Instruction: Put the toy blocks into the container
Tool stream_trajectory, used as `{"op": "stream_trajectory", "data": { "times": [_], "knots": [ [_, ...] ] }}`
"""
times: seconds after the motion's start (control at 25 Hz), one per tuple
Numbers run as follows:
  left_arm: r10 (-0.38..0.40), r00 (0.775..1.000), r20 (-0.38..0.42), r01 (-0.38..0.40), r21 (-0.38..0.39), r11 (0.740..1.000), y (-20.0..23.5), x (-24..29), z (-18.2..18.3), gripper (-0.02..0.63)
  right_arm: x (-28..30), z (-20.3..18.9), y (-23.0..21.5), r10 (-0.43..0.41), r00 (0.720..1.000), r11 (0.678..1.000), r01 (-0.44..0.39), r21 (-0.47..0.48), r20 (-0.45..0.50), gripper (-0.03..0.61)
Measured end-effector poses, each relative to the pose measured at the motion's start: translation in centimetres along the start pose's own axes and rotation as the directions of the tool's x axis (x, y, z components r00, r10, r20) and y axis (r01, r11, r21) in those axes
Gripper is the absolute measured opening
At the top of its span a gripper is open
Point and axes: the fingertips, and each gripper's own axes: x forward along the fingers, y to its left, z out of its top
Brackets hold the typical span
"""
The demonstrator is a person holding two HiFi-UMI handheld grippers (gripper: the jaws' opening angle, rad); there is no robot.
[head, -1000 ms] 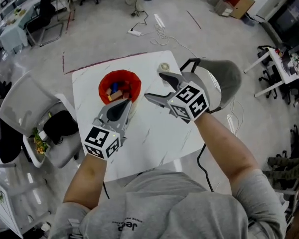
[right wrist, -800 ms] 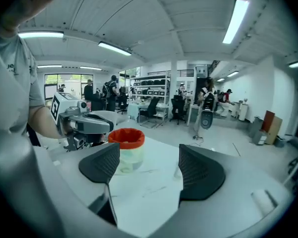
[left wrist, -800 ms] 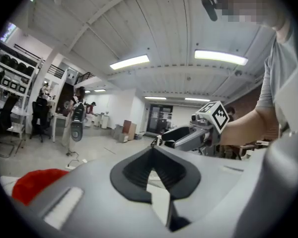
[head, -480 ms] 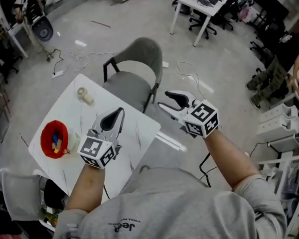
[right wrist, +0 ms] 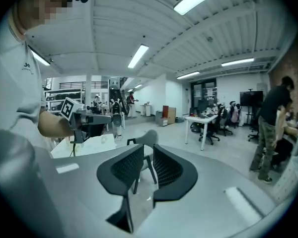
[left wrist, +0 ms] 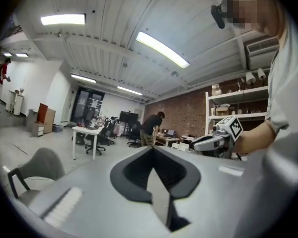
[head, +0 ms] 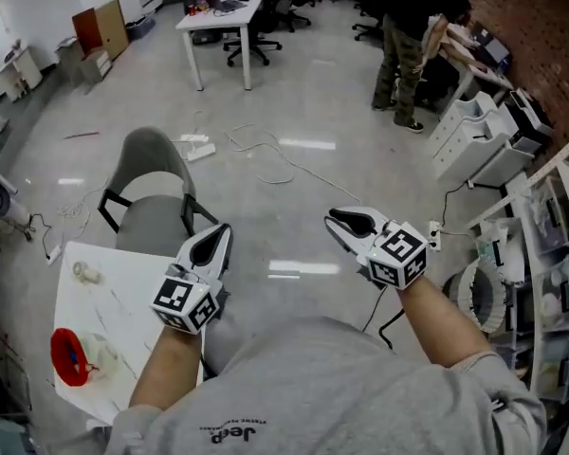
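Red container [head: 57, 356] sits on the white table [head: 123, 301], far lower left, well apart from both grippers. Toy blocks [head: 73, 356] lie inside it; too small to tell long axis or heading. Left gripper [head: 222, 229]: jaws together, empty. Right gripper [head: 336, 218]: jaws have just been closing, thin gap left, nothing between. A second ago both hovered over the table; now both hang over the floor [head: 294, 197].
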Motion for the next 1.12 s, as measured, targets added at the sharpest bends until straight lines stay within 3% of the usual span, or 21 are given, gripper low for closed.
{"op": "stream_trajectory", "data": {
  "times": [0.28,0.56,0.76,1.12],
  "knots": [
    [-0.136,0.990,-0.033,0.136,0.016,0.991,-14.7,8.6,-0.9,0.048,-16.7,-5.2,-7.2,-0.157,0.987,0.980,0.151,0.126,0.033,0.016],
    [-0.200,0.977,-0.079,0.202,0.012,0.979,-22.3,11.7,-2.1,0.048,-23.4,-7.5,-9.5,-0.194,0.979,0.970,0.181,0.165,0.067,0.003],
    [-0.205,0.976,-0.070,0.207,0.025,0.978,-21.1,9.6,-1.8,0.048,-22.6,-7.4,-8.0,-0.208,0.975,0.969,0.193,0.157,0.082,0.003],
    [-0.180,0.982,-0.050,0.181,0.028,0.983,-13.4,4.3,-0.2,0.048,-16.3,-5.2,-4.2,-0.232,0.969,0.965,0.219,0.142,0.085,0.003]
  ]
}}
